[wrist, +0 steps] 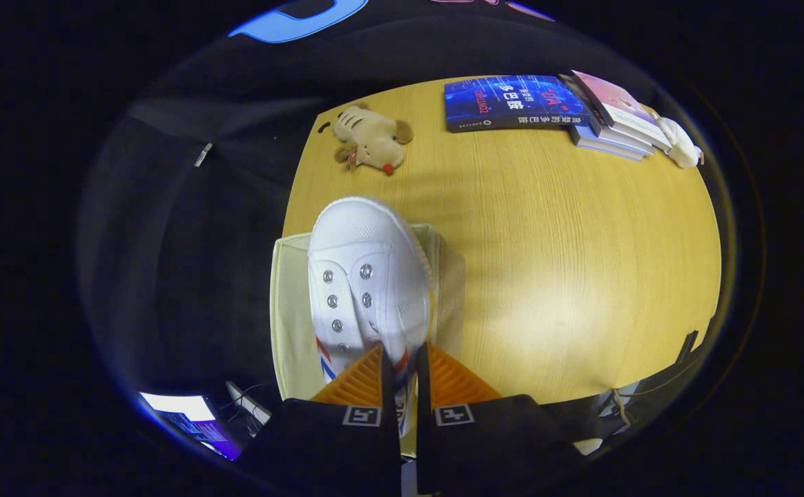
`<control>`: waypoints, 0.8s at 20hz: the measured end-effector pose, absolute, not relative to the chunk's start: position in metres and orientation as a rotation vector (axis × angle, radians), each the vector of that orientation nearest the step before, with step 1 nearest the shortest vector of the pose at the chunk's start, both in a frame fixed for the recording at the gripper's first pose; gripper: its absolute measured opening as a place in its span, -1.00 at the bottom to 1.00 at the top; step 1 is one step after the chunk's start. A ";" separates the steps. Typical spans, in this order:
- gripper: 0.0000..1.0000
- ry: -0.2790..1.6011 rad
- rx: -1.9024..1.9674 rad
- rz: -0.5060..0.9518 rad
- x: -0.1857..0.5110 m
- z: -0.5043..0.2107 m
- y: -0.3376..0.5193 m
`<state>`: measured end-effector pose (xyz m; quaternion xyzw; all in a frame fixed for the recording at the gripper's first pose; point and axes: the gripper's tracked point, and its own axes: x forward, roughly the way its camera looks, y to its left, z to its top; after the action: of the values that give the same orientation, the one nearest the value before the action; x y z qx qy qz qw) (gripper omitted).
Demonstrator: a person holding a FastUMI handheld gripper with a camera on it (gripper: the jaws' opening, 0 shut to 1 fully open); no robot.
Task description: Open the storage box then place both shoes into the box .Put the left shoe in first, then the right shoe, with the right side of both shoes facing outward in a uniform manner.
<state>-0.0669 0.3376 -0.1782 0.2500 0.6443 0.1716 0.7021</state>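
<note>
A white canvas shoe point(364, 290) with metal eyelets and red and blue side stripes hangs just ahead of my fingers, toe pointing away. My gripper point(399, 373) is shut on the shoe's rim near the heel, with both fingers pressing the thin canvas. Below the shoe sits the open storage box point(288, 310), pale cream with a clear far wall, at the near left corner of the wooden table point(581, 262). The shoe is over the box's opening; I cannot tell whether it touches the box.
A plush toy point(372, 138) lies beyond the box on the table. A blue book point(512, 102) and a stack of books point(615, 117) sit at the far side, with a white object point(679, 143) beside them. A lit screen point(191, 417) is below left.
</note>
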 end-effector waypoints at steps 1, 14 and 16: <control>-0.73 1.432 0.560 0.376 -0.067 -0.178 0.339; -0.39 1.443 0.572 0.376 -0.082 -0.188 0.365; -0.24 1.411 0.589 0.377 -0.075 -0.184 0.363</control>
<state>-0.0754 0.3634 -0.1844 0.2651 0.6347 0.1697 0.7058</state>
